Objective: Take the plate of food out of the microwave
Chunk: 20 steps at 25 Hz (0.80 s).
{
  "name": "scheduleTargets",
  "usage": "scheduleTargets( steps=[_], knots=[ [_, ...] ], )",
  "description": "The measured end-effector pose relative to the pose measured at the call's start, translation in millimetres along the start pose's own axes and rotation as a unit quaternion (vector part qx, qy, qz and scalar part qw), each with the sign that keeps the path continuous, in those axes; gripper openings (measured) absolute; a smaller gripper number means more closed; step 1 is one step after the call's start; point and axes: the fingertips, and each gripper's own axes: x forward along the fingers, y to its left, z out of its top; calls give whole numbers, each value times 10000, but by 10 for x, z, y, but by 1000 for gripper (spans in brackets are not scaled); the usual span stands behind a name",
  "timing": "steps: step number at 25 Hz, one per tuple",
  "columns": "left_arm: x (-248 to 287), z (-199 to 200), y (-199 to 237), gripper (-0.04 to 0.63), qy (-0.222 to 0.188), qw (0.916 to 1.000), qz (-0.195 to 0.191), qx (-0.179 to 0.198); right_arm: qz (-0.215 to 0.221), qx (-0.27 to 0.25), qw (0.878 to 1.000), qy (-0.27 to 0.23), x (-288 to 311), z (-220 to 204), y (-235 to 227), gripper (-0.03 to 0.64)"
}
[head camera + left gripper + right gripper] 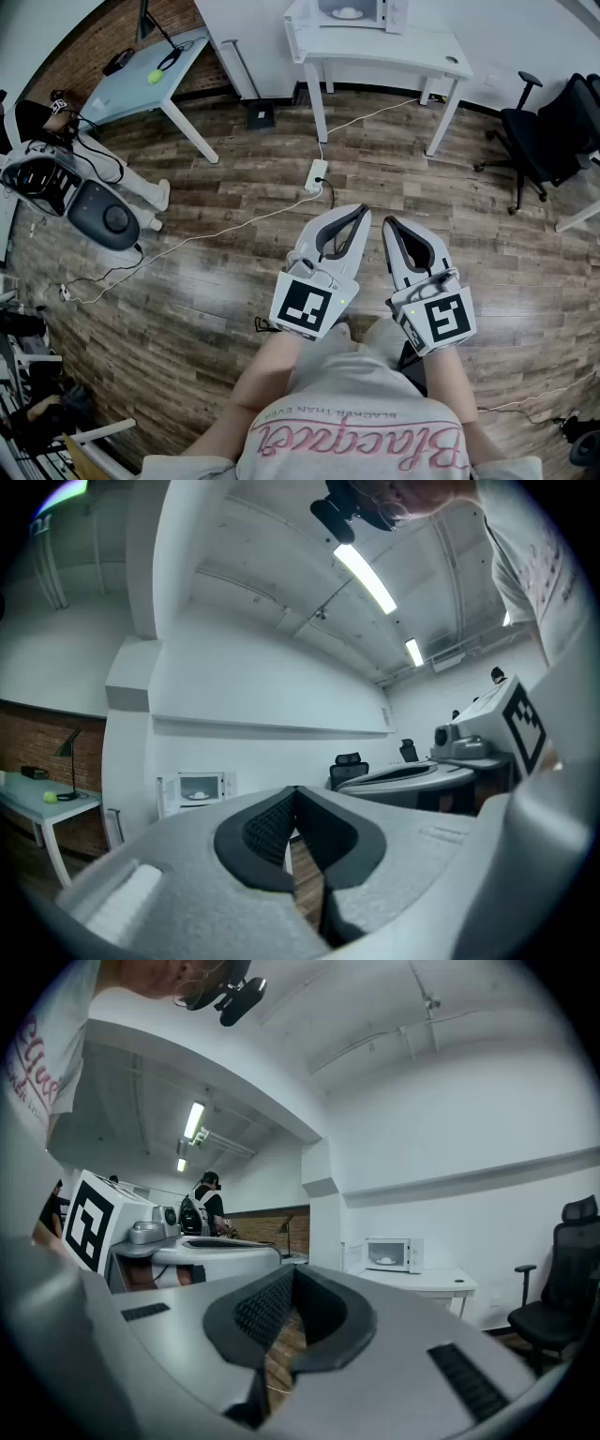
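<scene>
Wooden floor [234, 281], head view: you stand on it, well apart from the white table [412, 52] that bears the microwave [375, 11].
Left gripper [360, 212], left gripper view: your jaws are pressed together, with nothing between them.
Right gripper [388, 223], right gripper view: your jaws meet, empty.
Plate of food [384, 1262]: it sits inside the microwave, far ahead of you.

We see a white tabletop [412, 47] by the far wall bearing a microwave [370, 11]. On the wooden floor [234, 309] before it lie a power strip [317, 174] and its cable [202, 239].
</scene>
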Motion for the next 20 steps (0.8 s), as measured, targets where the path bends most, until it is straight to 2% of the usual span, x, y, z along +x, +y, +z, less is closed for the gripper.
scheduleTargets(
  steps=[7,12,20],
  knots=[
    [12,-23,123,6,40,10000,9,-7,37,-32,10000,56,88,-20,95,9],
    [60,-109,38,6,-30,10000,3,-30,105,-79,9999,35,28,-117,68,9],
    [681,-100,389,6,15,9998,40,-199,177,35,9998,-2,488,-29,-477,9]
  ],
)
